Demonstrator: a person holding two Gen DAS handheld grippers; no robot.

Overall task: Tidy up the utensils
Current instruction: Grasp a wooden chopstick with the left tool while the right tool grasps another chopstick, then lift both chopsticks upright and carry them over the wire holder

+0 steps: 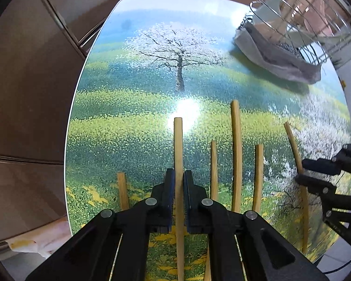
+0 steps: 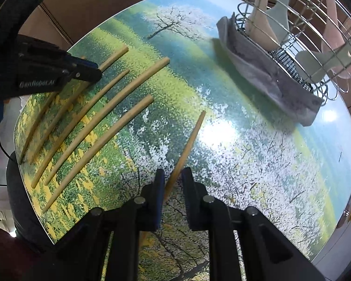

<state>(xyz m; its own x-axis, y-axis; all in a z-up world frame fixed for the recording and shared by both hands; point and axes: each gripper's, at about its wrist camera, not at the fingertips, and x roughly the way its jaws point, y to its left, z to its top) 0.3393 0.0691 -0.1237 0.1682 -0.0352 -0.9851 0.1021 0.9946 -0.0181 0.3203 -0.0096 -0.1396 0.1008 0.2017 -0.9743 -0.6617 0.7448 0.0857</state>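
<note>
L black two-finger gripper (image 1: 179, 182): clenched on one pale bamboo chopstick (image 1: 178, 145), flat on glossy tree-print tabletop (image 1: 152, 82). R gripper (image 2: 173, 182): jaws parted round a separate chopstick (image 2: 191, 135), no squeeze. Beyond: grey cloth (image 2: 264, 75), wire utensil rack (image 2: 304, 46) at far edge.

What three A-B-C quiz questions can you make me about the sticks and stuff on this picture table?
1. Where does the wire rack stand?
A. on the floor
B. on the chopsticks
C. on the grey cloth

2. How many chopsticks can you see?
A. six
B. three
C. ten

3. What is the left gripper doing?
A. hanging wide open
B. pinching one chopstick
C. holding the cloth

Answers:
1 C: the cloth sticks out from under the rack at the table's far corner.
2 A: six lie side by side.
3 B: its pads sit tight on both sides of the stick.
</note>
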